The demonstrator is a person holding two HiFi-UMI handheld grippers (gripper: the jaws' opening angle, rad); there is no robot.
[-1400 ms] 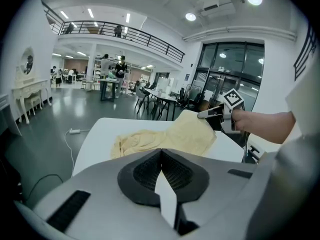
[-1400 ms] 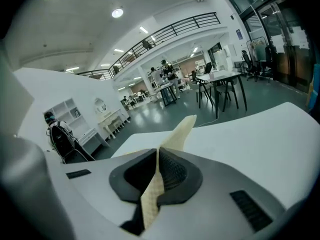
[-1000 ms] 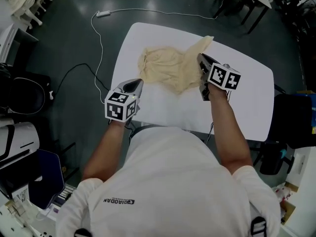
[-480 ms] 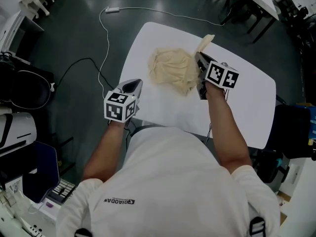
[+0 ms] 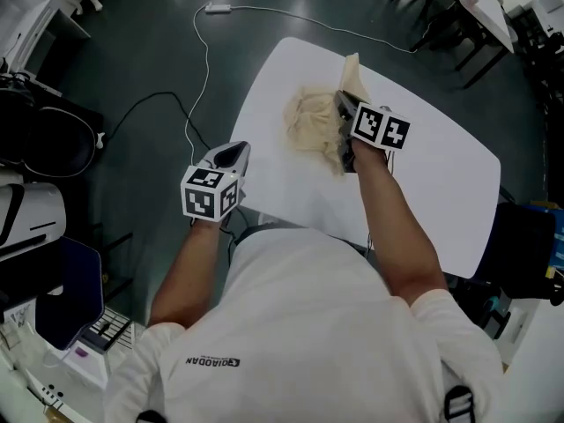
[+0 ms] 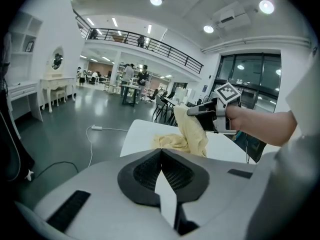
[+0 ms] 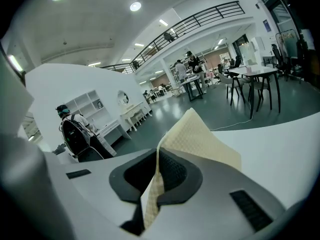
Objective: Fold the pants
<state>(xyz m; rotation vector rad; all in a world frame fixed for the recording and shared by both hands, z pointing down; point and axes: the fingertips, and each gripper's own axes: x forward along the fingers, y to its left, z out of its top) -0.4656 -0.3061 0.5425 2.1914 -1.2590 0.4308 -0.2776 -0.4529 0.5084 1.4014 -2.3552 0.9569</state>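
Right hand-held gripper (image 7: pixel 157 158): pinching cream pants (image 5: pixel 310 122) on white table (image 5: pixel 441 174) | left hand-held gripper (image 6: pixel 161 155): pressed together, empty

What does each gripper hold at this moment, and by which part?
The right gripper pinches the pale yellow textured fabric pants by one lifted edge. The left gripper is shut on nothing.

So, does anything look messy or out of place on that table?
The pants lie crumpled in a heap on the table, not spread flat, and the right gripper pinches one end up off it. Nothing looks spilled or damaged.
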